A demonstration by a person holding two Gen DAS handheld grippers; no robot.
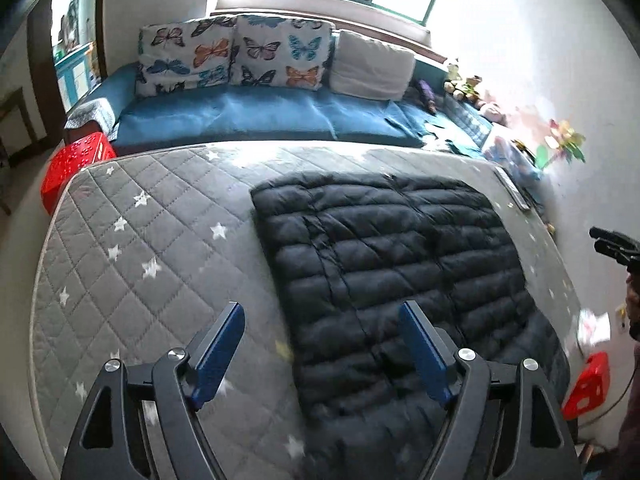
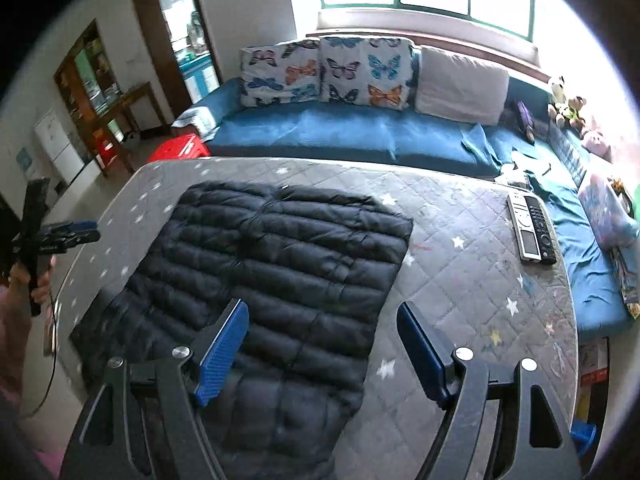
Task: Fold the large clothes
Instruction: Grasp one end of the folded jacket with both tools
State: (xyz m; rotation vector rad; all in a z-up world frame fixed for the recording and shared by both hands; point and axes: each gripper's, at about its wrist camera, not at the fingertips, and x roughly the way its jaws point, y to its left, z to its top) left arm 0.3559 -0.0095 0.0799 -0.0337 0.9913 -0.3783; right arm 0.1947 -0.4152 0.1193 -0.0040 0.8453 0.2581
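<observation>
A black quilted puffer jacket (image 1: 396, 264) lies flat on a grey star-patterned quilted mat (image 1: 132, 248). It also shows in the right wrist view (image 2: 280, 272). My left gripper (image 1: 322, 316) is open and empty, held above the jacket's left edge. My right gripper (image 2: 322, 316) is open and empty, held above the jacket's right edge near its front. The right gripper shows at the right edge of the left wrist view (image 1: 614, 246). The left gripper shows at the left edge of the right wrist view (image 2: 72, 232).
Two remote controls (image 2: 532, 228) lie on the mat (image 2: 480, 264) at the right. A blue sofa (image 1: 248, 116) with butterfly cushions (image 1: 236, 56) stands behind. Red plastic stools (image 1: 74, 168) stand on the floor at the mat's left and right (image 1: 588, 386).
</observation>
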